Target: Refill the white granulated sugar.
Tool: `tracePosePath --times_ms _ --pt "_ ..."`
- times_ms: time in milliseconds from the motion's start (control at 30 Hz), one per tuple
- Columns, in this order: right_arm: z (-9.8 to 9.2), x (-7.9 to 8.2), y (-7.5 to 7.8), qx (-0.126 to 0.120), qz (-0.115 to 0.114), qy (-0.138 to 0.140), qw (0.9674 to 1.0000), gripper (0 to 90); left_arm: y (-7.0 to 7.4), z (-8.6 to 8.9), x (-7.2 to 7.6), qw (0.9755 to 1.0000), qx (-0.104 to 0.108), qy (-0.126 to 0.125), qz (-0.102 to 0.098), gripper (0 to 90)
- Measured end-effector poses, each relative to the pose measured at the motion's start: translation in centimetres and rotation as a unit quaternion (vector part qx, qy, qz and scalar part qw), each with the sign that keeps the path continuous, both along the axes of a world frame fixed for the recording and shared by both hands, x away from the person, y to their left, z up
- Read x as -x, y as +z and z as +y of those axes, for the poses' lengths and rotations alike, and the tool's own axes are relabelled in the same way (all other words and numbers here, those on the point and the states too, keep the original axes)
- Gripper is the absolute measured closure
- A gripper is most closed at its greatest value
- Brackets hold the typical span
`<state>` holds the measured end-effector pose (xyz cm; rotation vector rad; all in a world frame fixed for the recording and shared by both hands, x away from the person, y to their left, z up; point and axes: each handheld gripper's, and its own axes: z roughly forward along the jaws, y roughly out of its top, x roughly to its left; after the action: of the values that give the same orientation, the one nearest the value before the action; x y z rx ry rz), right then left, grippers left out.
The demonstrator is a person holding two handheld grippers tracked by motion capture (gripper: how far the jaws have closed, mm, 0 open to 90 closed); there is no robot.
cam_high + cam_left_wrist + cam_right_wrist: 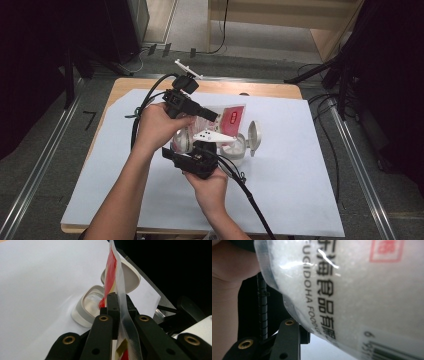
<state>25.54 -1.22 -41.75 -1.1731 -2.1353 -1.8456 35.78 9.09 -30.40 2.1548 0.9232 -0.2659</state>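
Observation:
A clear plastic bag point(233, 118) of white granules with a red label hangs over an open white container point(239, 149), whose flip lid point(254, 135) stands up on the right. My left gripper point(212, 115) is shut on the bag's flat top edge point(119, 287), above the container point(86, 307) and its lid point(131, 277). My right gripper point(196, 150) comes up from below and is shut on the bag's full lower part point(362, 290). One of its fingers point(288, 336) presses against the bag's side; the other is hidden behind the bag.
A white sheet point(290, 165) covers the wooden table point(260, 89). Black cables point(250, 197) trail from both grippers towards the front and left edges. Dark stands and floor rails point(357, 160) flank the table.

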Motion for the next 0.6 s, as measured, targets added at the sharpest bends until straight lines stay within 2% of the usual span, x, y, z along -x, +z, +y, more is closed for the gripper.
tracePosePath --times_ms 133,600 --pt "-0.06 -0.02 0.04 -0.008 0.006 0.000 1.0000 62.7 0.08 -0.05 0.02 1.0000 0.002 -0.002 -0.003 88.1" --pt "-0.08 0.16 -0.02 -0.008 -0.002 -0.003 1.0000 62.6 0.12 -0.20 0.16 1.0000 0.003 -0.002 -0.002 88.7"
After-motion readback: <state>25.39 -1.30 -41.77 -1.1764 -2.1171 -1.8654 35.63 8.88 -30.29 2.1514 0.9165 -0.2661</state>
